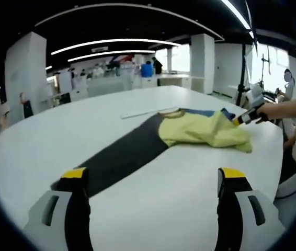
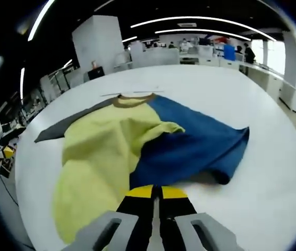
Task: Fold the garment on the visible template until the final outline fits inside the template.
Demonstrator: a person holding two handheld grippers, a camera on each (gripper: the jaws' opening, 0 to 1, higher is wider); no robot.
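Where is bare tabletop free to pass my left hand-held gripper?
The white table is bare between the left hand-held gripper and the dark template, and beyond the garment toward the far edge. It is crowded at the garment's far end, where the right hand-held gripper meets the fabric.

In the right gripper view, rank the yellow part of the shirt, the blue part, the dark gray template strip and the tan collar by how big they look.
1. yellow part, though nearest the camera
2. blue part
3. dark gray template strip, mostly covered
4. tan collar
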